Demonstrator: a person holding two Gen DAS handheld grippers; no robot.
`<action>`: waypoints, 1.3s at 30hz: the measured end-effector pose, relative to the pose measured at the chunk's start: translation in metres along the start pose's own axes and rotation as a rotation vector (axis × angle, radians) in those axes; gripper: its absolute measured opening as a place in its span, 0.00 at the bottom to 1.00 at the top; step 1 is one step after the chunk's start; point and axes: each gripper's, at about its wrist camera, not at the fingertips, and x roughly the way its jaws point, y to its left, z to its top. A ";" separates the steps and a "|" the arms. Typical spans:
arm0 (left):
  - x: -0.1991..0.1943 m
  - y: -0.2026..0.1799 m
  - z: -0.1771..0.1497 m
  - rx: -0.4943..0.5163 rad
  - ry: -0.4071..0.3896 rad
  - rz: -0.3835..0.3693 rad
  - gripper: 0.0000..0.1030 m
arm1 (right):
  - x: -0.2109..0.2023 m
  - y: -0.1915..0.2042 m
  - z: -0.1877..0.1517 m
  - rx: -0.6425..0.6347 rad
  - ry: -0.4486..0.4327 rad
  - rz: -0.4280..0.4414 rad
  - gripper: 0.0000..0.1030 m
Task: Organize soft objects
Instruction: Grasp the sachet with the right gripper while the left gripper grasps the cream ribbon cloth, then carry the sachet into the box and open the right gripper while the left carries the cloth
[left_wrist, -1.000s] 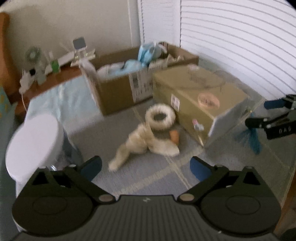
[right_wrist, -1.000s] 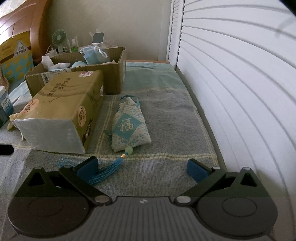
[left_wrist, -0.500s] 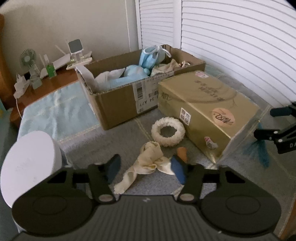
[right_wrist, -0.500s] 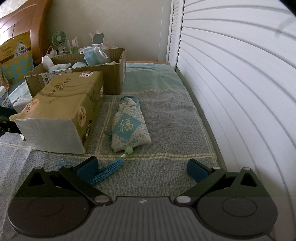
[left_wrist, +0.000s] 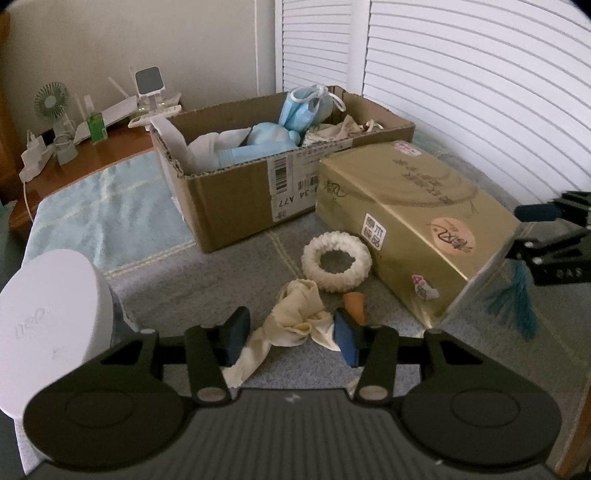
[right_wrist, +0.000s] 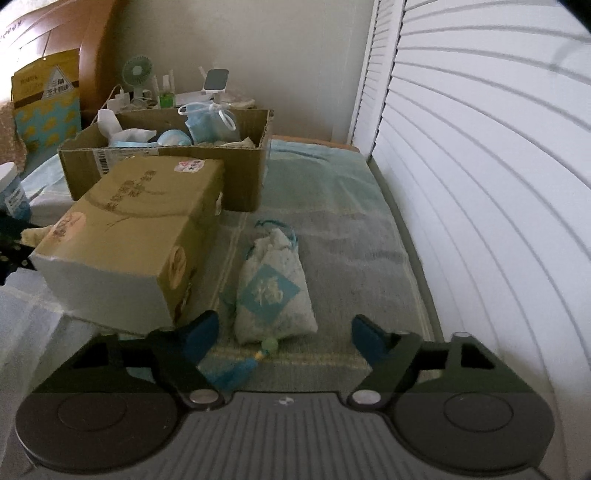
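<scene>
A crumpled cream cloth lies on the grey mat, and my left gripper sits around it with the jaws narrowed but the pads still apart from the cloth. A white fluffy ring and a small orange piece lie just beyond. An open cardboard box holds blue and white soft items. My right gripper is open, straddling the near end of a blue-and-white sachet with a blue tassel. The right gripper also shows in the left wrist view.
A gold tissue box lies between the two grippers, also in the right wrist view. A white round container stands at the left. White louvred doors line the right side. A wooden shelf holds a fan and small devices.
My left gripper moved forward over the cream cloth and its jaws narrowed around it. My right gripper advanced so the sachet's near end now lies between its open fingers.
</scene>
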 end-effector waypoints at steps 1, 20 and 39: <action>0.000 0.000 0.000 0.000 0.001 -0.001 0.48 | 0.002 0.000 0.002 -0.001 0.000 0.001 0.73; 0.001 0.001 0.002 -0.009 0.014 -0.029 0.41 | 0.015 -0.005 0.018 0.000 -0.009 0.035 0.55; 0.000 0.000 0.002 -0.015 0.018 -0.055 0.30 | 0.013 -0.009 0.020 -0.009 0.003 0.014 0.54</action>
